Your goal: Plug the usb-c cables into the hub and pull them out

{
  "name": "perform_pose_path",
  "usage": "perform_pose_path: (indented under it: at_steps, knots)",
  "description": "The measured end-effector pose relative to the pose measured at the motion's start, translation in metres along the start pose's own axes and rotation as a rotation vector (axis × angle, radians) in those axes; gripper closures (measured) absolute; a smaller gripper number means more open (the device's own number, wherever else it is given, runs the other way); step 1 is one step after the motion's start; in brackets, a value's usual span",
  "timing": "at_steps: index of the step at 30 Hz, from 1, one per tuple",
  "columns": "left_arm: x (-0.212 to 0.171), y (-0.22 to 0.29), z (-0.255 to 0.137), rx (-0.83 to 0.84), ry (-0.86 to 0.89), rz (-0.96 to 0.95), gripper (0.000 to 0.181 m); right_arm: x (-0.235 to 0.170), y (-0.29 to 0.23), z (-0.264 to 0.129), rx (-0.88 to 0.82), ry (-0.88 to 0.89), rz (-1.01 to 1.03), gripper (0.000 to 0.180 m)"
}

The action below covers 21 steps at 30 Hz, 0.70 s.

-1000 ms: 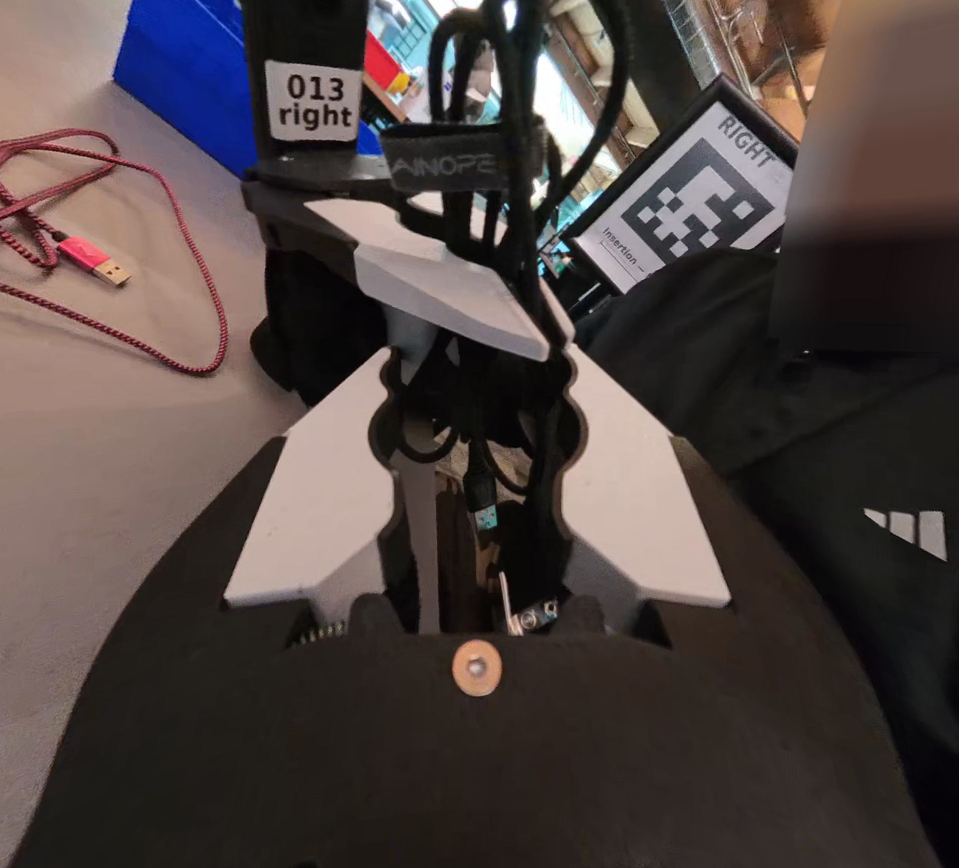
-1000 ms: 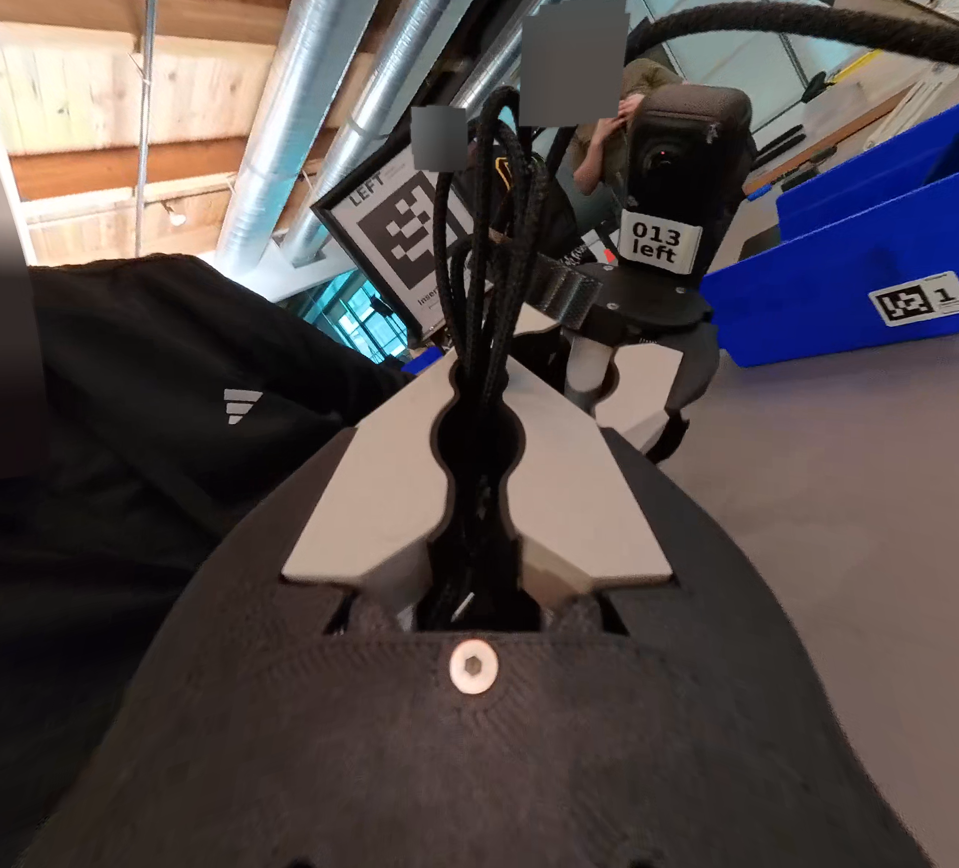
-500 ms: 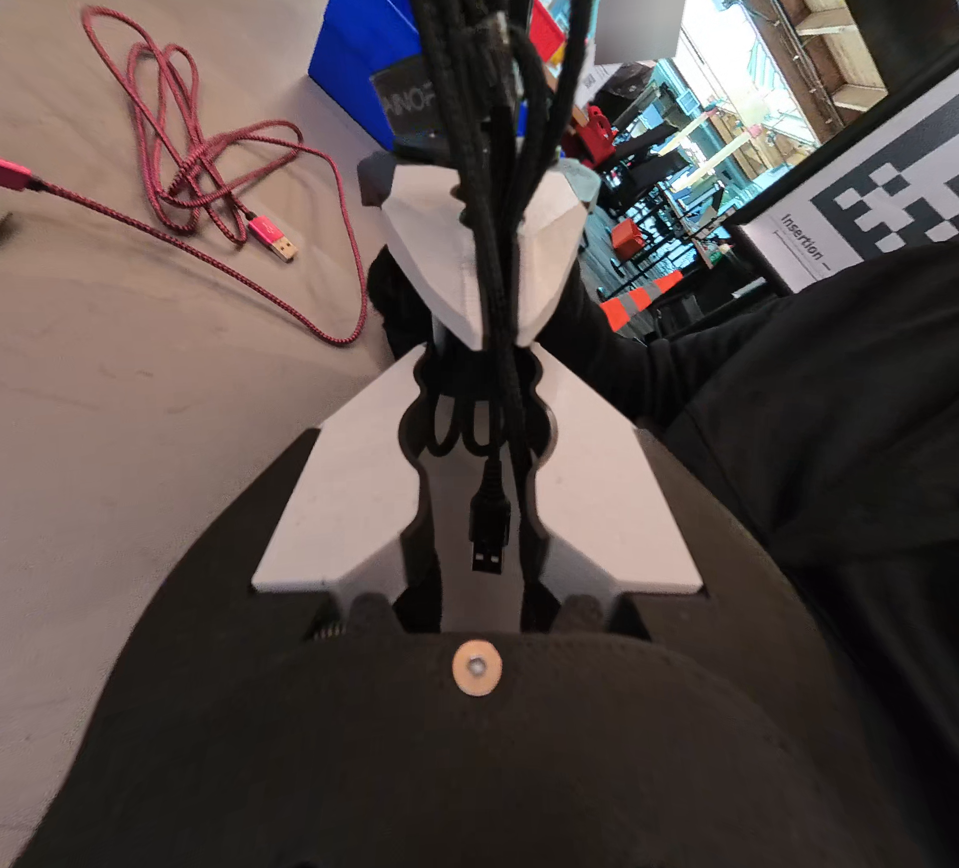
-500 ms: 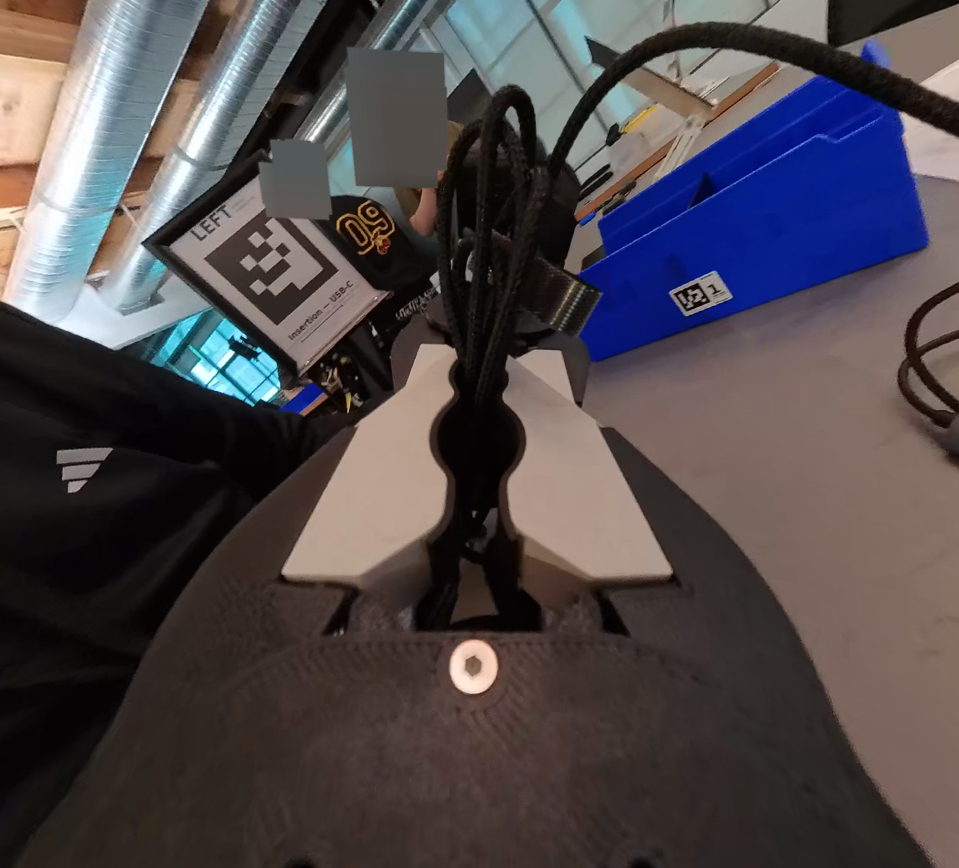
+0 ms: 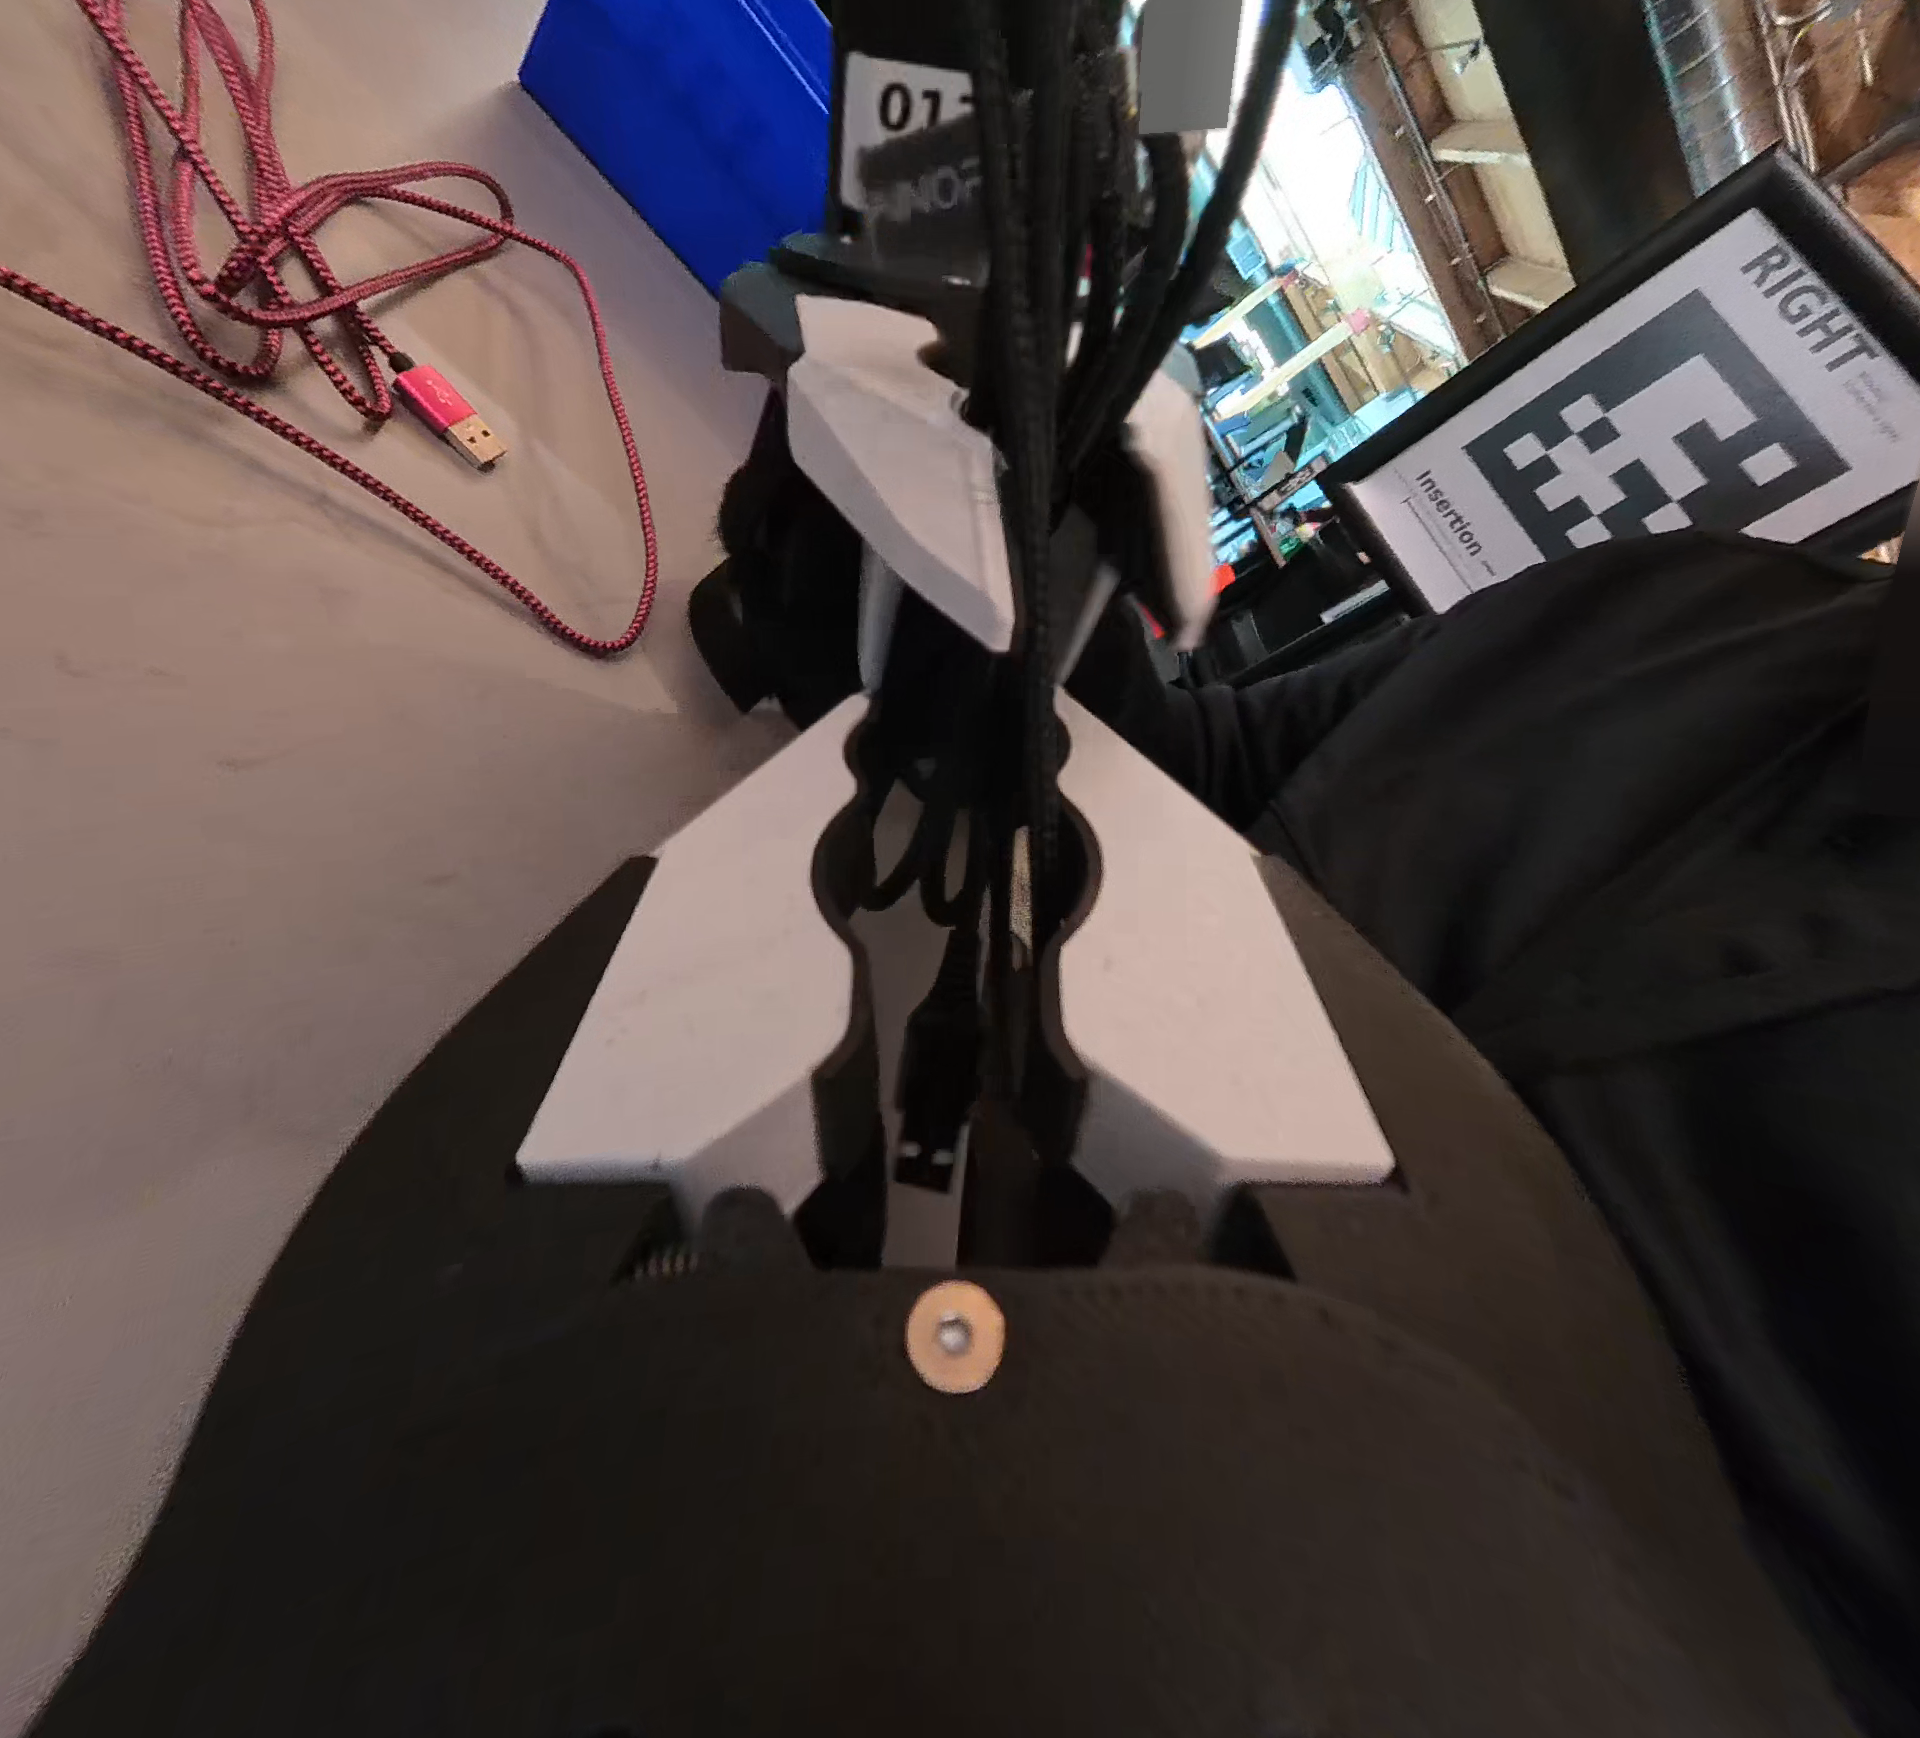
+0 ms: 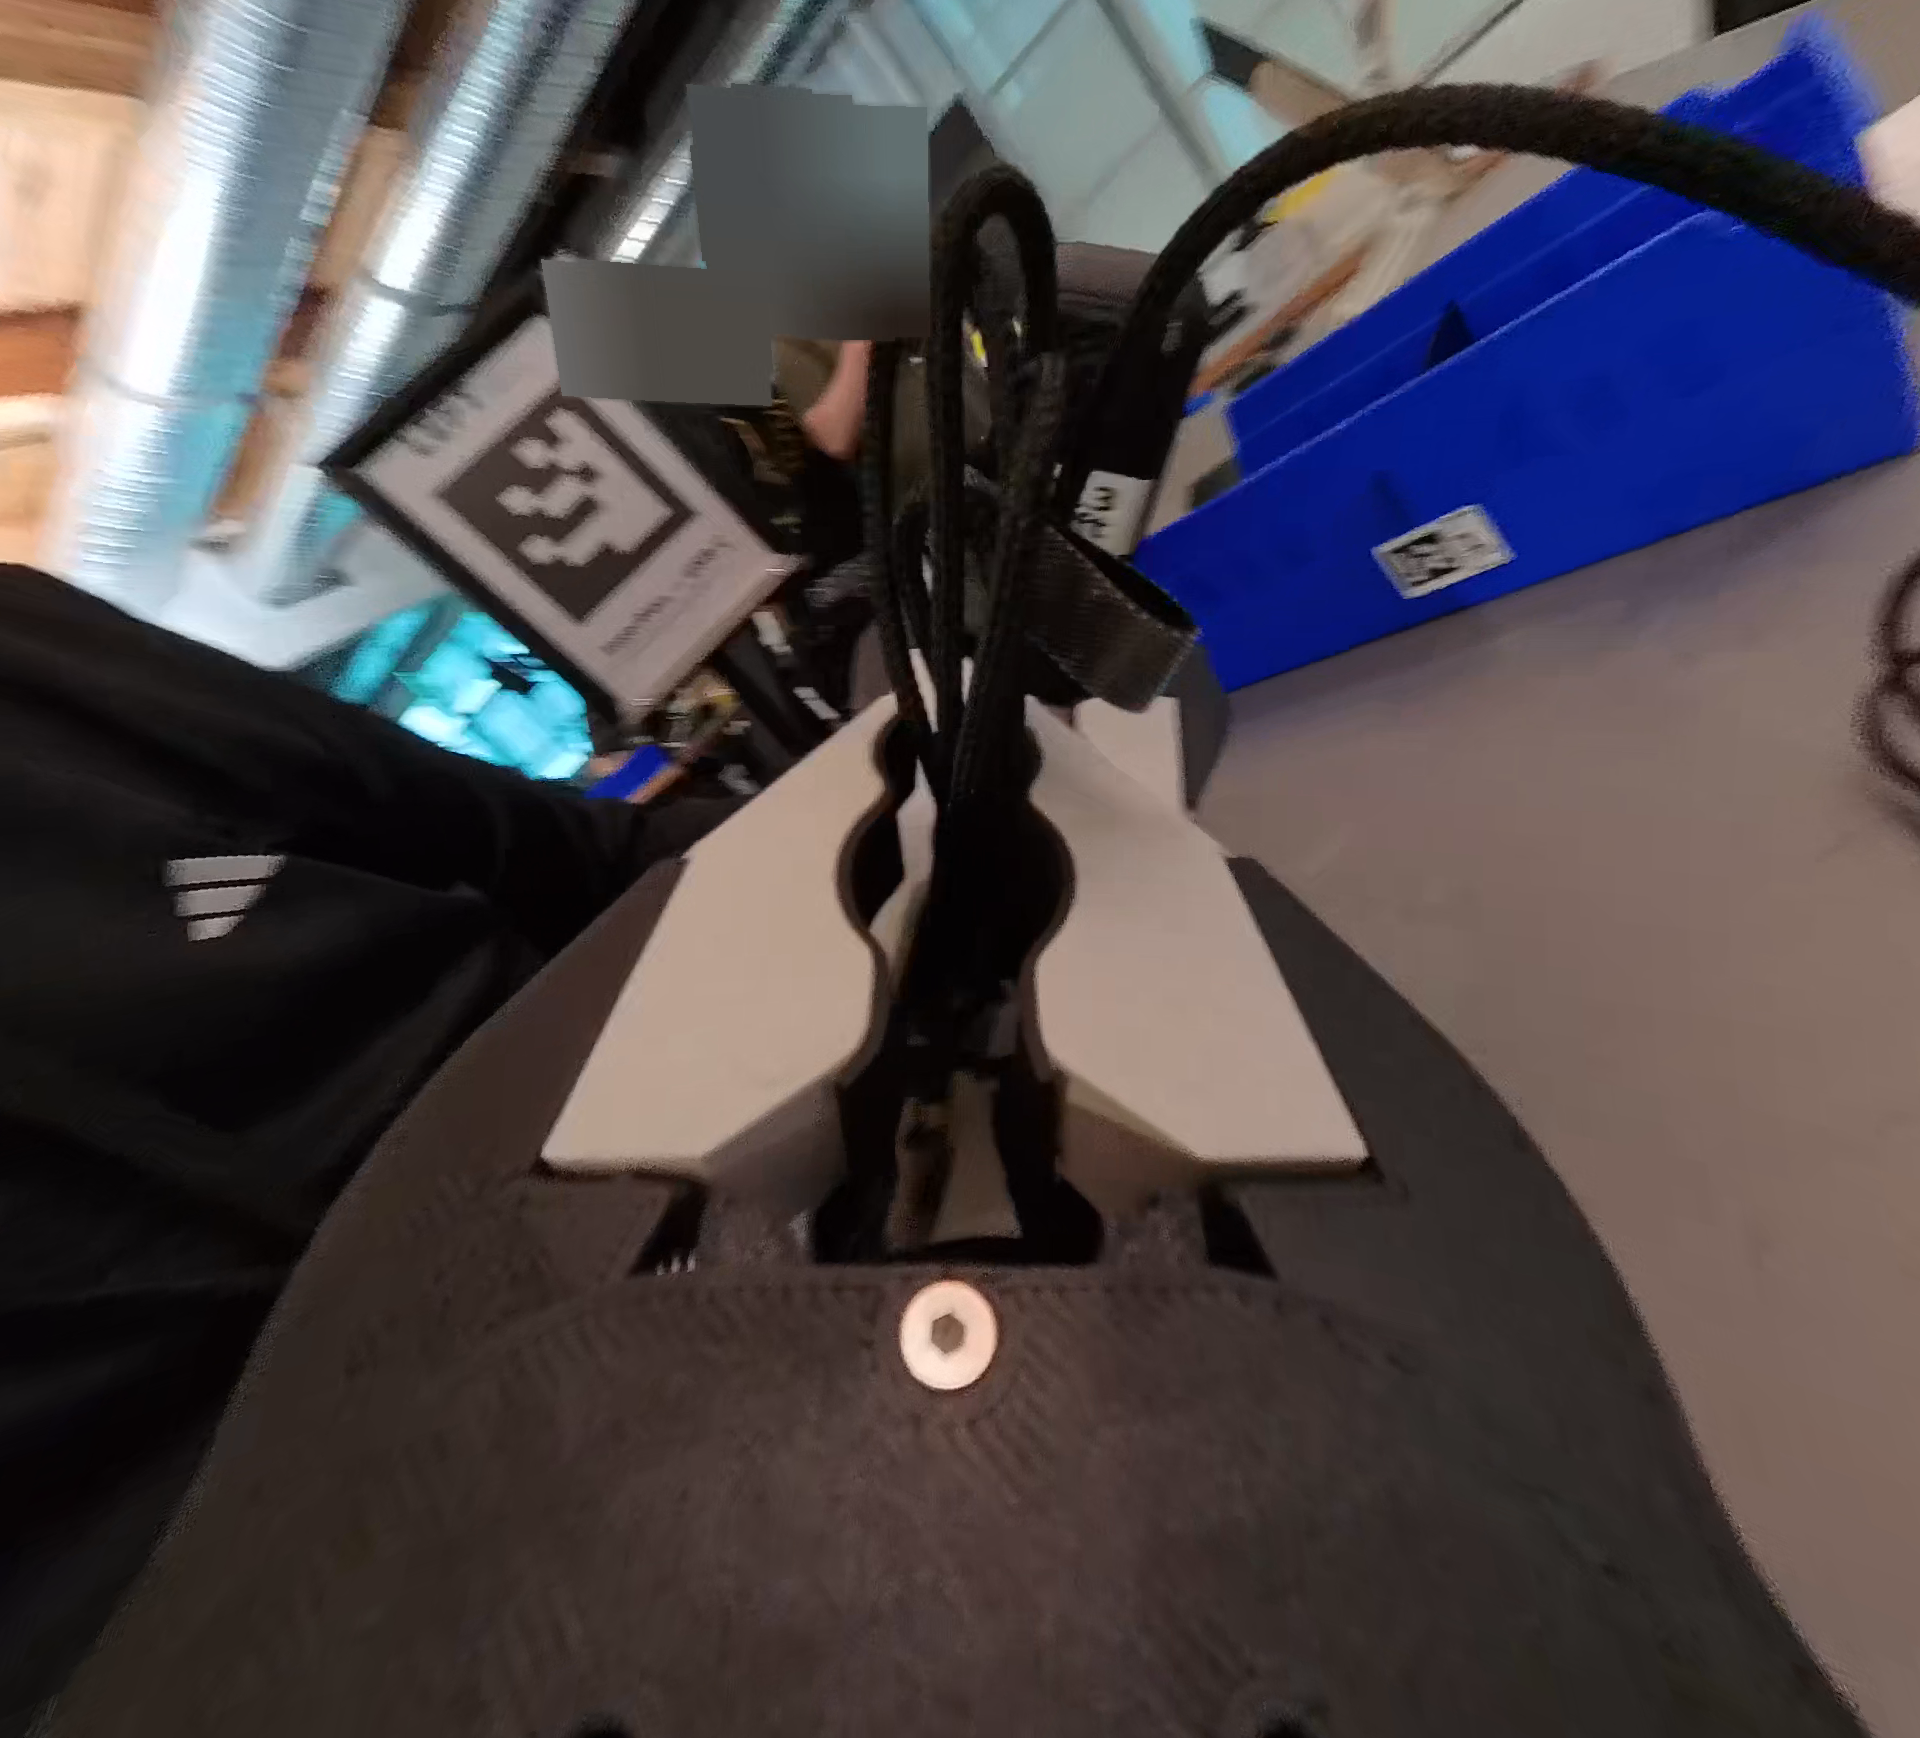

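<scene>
A bundle of black braided cables (image 5: 1039, 462), tied with a black strap (image 6: 1101, 628), is held off the table between both grippers. My left gripper (image 5: 956, 732) is shut on the bundle's lower part, and a black USB plug (image 5: 930, 1117) hangs between its fingers. My right gripper (image 6: 961, 732) is shut on the same bundle, and it shows just beyond the left one in the left wrist view (image 5: 1091, 628). One black cable (image 6: 1558, 140) arcs off to the right. No hub is in view.
A red braided cable (image 5: 312, 234) with a red USB plug (image 5: 447, 410) lies on the grey table (image 5: 260, 857). A blue bin (image 6: 1558, 441) stands at the back. Framed marker boards (image 5: 1662, 421) stand by a person in black clothing (image 5: 1558, 857). Another black cable (image 6: 1901, 701) lies at the right edge. About 6 cm separates my left fingertips from my right.
Both grippers have swung round with the bundle still gripped. The right gripper's camera body shows again in the left wrist view. The right wrist view is blurred by motion.
</scene>
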<state>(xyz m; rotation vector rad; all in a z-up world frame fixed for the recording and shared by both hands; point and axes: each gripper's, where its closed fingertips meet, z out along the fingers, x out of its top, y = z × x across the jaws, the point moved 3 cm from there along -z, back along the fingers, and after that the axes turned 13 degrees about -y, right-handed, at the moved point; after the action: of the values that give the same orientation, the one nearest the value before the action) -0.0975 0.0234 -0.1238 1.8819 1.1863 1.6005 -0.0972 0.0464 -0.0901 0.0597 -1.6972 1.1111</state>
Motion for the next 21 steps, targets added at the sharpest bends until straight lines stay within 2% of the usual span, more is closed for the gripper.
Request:
perform_pose_path:
  at_steps: [1,5,7,9,11,15,17,21]
  knots:
    - [-0.001,-0.002,-0.002,0.000,0.004,-0.007,0.157,-0.001,-0.001,-0.001,0.047,-0.008,0.019,0.160]
    - [-0.008,-0.006,0.001,0.035,-0.032,0.000,0.161,-0.007,0.003,-0.003,0.016,-0.049,0.002,0.158]
    - [-0.006,-0.004,-0.002,0.000,-0.015,0.000,0.164,-0.006,0.002,-0.005,0.002,-0.062,-0.027,0.153]
    - [-0.003,0.001,-0.007,-0.057,0.010,0.013,0.167,-0.005,0.002,-0.009,-0.021,-0.074,-0.057,0.141]
    - [-0.004,0.015,-0.011,-0.170,0.008,0.045,0.168,-0.004,0.001,-0.013,-0.010,-0.074,-0.079,0.128]
    - [-0.019,0.037,-0.002,-0.317,-0.123,0.140,0.168,-0.009,-0.008,-0.005,0.105,-0.131,-0.086,0.109]
    - [-0.022,0.046,0.003,-0.373,-0.153,0.182,0.168,-0.008,-0.013,0.001,0.179,-0.132,-0.090,0.106]
    - [-0.030,0.059,0.009,-0.478,-0.230,0.221,0.168,-0.006,-0.030,0.009,0.363,-0.106,-0.111,0.114]
